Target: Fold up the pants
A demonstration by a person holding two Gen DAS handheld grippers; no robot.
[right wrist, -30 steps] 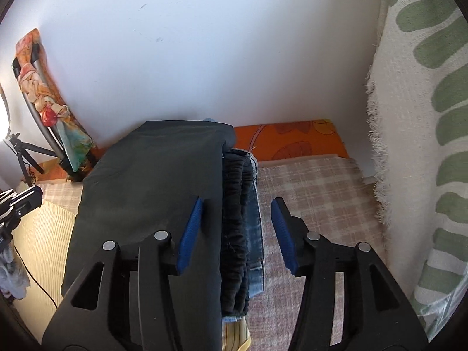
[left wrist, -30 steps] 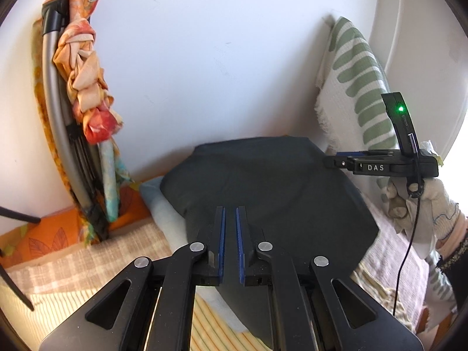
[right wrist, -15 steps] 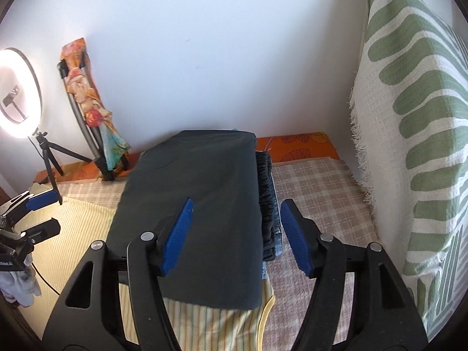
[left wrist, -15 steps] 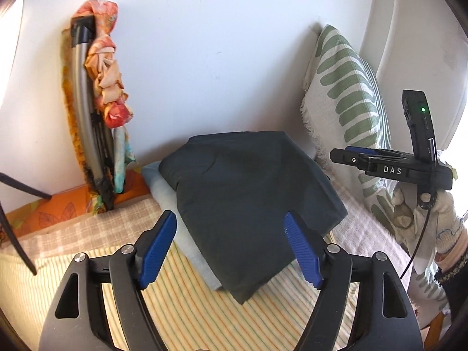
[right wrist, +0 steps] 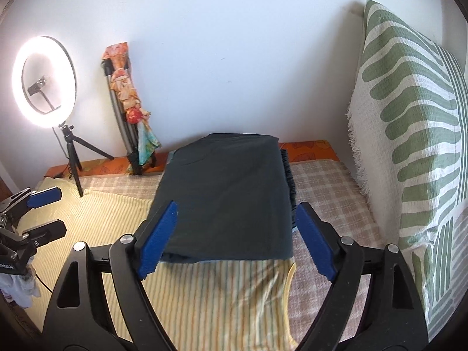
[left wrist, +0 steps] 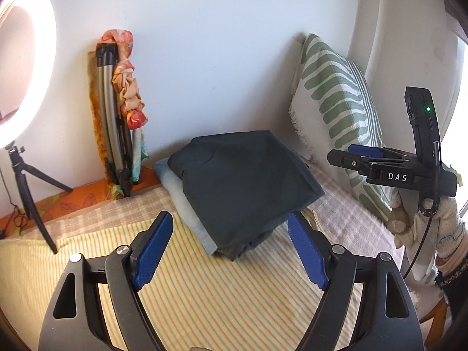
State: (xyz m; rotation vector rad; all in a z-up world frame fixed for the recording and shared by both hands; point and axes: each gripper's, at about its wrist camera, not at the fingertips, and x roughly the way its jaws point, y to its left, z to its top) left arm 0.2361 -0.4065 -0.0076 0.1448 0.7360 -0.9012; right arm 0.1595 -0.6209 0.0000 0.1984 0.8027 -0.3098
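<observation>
Right wrist view: we see the dark pants [right wrist: 225, 196] folded square atop a light garment [right wrist: 251, 263] at 12 o'clock from the right gripper [right wrist: 235, 235]. Its jaws, just opening, stand wide with nothing between them; so do the left gripper's [left wrist: 231, 251]. Risk: a pad brushing the near edge, possibly loose, could drag the fold open or shift the stack.
</observation>
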